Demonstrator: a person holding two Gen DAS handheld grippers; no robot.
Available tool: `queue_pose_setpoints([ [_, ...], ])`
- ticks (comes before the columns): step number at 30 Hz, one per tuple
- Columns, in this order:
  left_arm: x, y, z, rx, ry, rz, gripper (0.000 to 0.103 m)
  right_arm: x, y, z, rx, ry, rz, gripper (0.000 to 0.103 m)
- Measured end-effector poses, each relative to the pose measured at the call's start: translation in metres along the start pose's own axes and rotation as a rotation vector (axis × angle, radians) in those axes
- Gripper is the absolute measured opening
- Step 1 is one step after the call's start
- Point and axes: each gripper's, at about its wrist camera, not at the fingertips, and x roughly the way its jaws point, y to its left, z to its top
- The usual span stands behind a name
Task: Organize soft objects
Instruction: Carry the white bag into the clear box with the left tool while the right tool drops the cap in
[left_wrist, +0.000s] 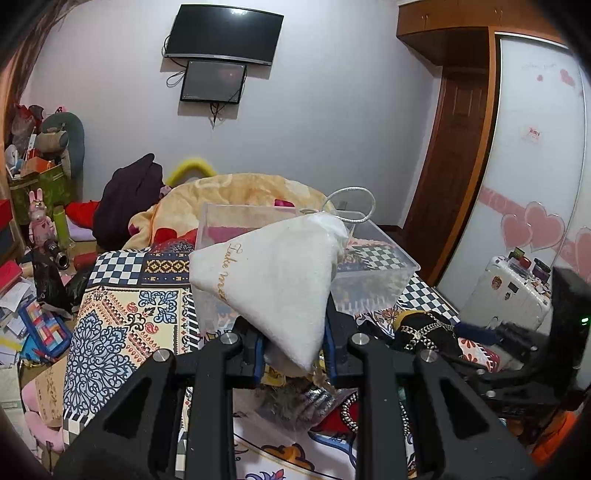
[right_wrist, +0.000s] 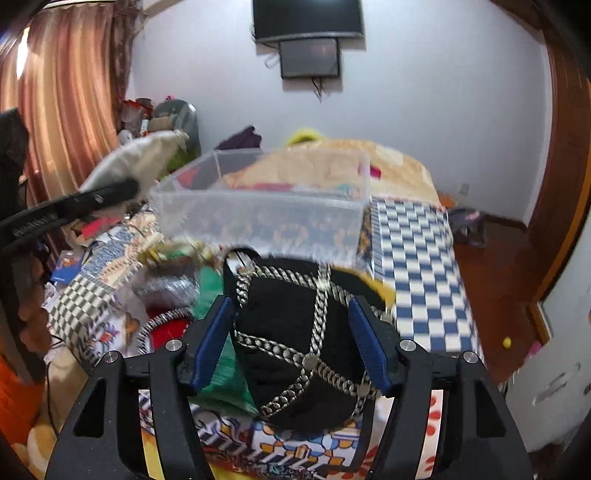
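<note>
the clear box (right_wrist: 258, 206) is open on top, so a claw can go in from above. soft things crowd the bed (right_wrist: 417, 266) in front of it. the checkered part on the right is bare.

Both handheld grippers are built alike: matte black plastic frames with paired linkage arms that splay out like an open V, each arm pierced by a triangular cut-out. On the left gripper (left_wrist: 295, 350) round silver pivot screws sit at the joints of the arms, and the fingers carry blue ribbed pads (left_wrist: 259, 354) on their inner faces. The right gripper (right_wrist: 291, 341) shows the same silver screw heads and longer blue pads (right_wrist: 212, 339) along black fingers. A patch of orange (left_wrist: 554, 439) shows behind the right gripper's black body, seen from the left camera, which also bears a small green light.
</note>
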Motion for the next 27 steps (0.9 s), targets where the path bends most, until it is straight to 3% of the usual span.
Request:
queue_pose_setpoints([
  [1, 0.0, 0.0, 0.0, 0.0, 0.001, 0.0, 0.024, 0.004, -0.005, -0.002, 0.022, 0.013, 0.02, 0.048],
  [4, 0.0, -0.001, -0.001, 0.003, 0.002, -0.002, 0.024, 0.01, -0.012, 0.0, 0.06, 0.037, 0.034, 0.026],
  [7, 0.001, -0.002, -0.001, 0.007, 0.004, -0.001, 0.024, 0.008, -0.018, -0.002, 0.08, 0.028, 0.039, 0.016],
  [18, 0.004, 0.004, 0.019, 0.0, -0.015, 0.009, 0.024, -0.031, -0.012, 0.039, 0.054, -0.128, 0.03, 0.014],
  [27, 0.024, 0.015, 0.049, -0.01, -0.004, 0.025, 0.024, -0.02, -0.005, 0.094, 0.032, -0.245, 0.048, 0.014],
])
